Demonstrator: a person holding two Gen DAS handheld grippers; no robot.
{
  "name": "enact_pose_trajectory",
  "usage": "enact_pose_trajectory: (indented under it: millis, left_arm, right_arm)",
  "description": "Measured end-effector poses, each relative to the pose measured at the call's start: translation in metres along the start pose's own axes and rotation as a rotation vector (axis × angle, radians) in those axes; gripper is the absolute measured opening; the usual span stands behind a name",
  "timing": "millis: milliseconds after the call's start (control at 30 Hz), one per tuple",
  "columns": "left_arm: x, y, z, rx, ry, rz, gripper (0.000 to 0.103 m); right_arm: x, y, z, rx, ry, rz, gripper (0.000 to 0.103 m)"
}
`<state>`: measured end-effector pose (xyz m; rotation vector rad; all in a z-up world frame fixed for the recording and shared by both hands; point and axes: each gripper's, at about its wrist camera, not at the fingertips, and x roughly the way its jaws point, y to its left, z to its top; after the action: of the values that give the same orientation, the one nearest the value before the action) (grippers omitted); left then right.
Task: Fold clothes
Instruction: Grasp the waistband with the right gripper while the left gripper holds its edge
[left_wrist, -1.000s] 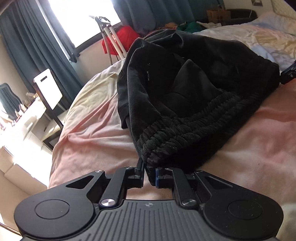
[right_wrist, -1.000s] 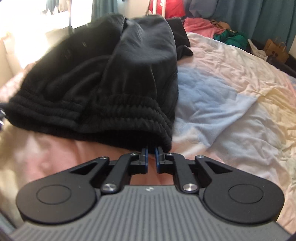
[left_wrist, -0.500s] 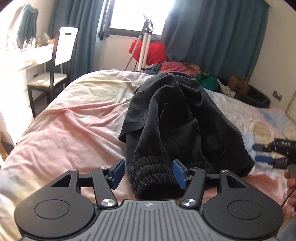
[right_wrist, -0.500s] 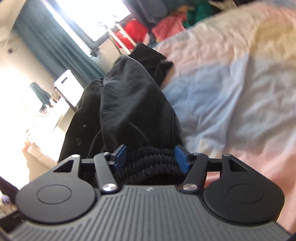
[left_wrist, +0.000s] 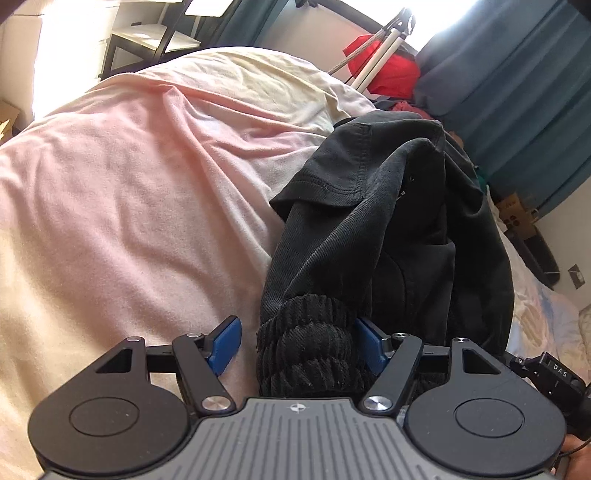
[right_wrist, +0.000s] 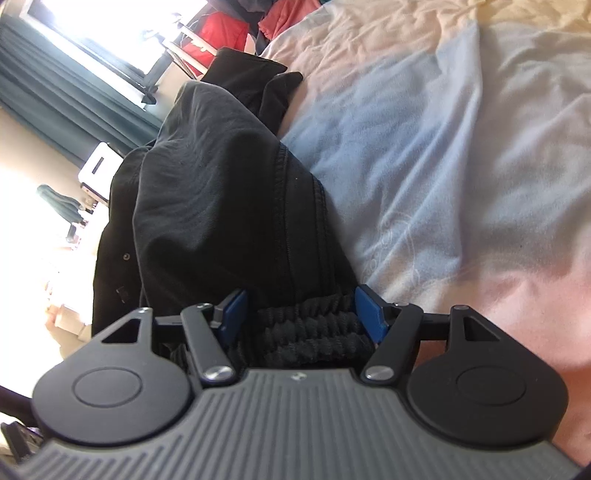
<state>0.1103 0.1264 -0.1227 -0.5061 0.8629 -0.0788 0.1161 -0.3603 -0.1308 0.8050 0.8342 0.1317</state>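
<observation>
A black pair of trousers (left_wrist: 391, 221) with a ribbed elastic waistband (left_wrist: 310, 343) lies bunched on the bed. My left gripper (left_wrist: 299, 341) is open, its blue pads on either side of the waistband's left end. In the right wrist view the same trousers (right_wrist: 221, 206) run away from me, and the ribbed waistband (right_wrist: 306, 332) sits between the open blue pads of my right gripper (right_wrist: 301, 314). Part of the right gripper (left_wrist: 554, 373) shows at the lower right of the left wrist view.
The bed has a pink and cream sheet (left_wrist: 129, 177) on the left and a pale blue and cream sheet (right_wrist: 443, 140) on the right. A tripod (left_wrist: 380, 48), a red pile (left_wrist: 388, 70), teal curtains (left_wrist: 517, 92) and a chair (left_wrist: 155, 33) stand beyond the bed.
Both grippers were shut on the waistband a second ago; both have opened and let it go. Both views have tilted and the waistband stays between the open pads.
</observation>
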Motion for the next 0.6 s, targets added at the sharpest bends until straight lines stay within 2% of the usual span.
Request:
enact_pose_trajectory:
  millis: [67,200,267,300,467,567,600]
  left_arm:
    - [0.000,-0.002,-0.002,0.017,0.000,0.013,0.068]
    - [-0.002,-0.007,-0.005,0.043,-0.001,0.024,0.067]
    - [-0.003,-0.006,-0.005,0.033,0.002,0.001,0.058]
    - [-0.004,-0.005,-0.005,0.020,0.004,-0.014,0.054]
    - [-0.003,-0.002,-0.004,-0.016,0.012,-0.039,0.054]
    - [0.001,0.004,-0.002,-0.067,0.042,-0.077,0.056]
    - [0.003,0.006,-0.002,-0.084,0.049,-0.091,0.060]
  right_arm:
    - [-0.005,-0.002,0.000,0.013,0.008,0.012,0.067]
    - [-0.011,0.011,-0.010,-0.120,0.050,-0.039,0.067]
    - [-0.013,0.014,-0.018,-0.144,0.081,-0.051,0.067]
    - [-0.016,0.013,-0.020,-0.134,0.080,-0.044,0.067]
    - [-0.025,-0.004,-0.011,0.017,-0.019,0.005,0.067]
    - [-0.014,-0.009,-0.005,0.057,-0.033,0.006,0.067]
    - [-0.008,-0.007,-0.004,0.052,-0.019,0.021,0.067]
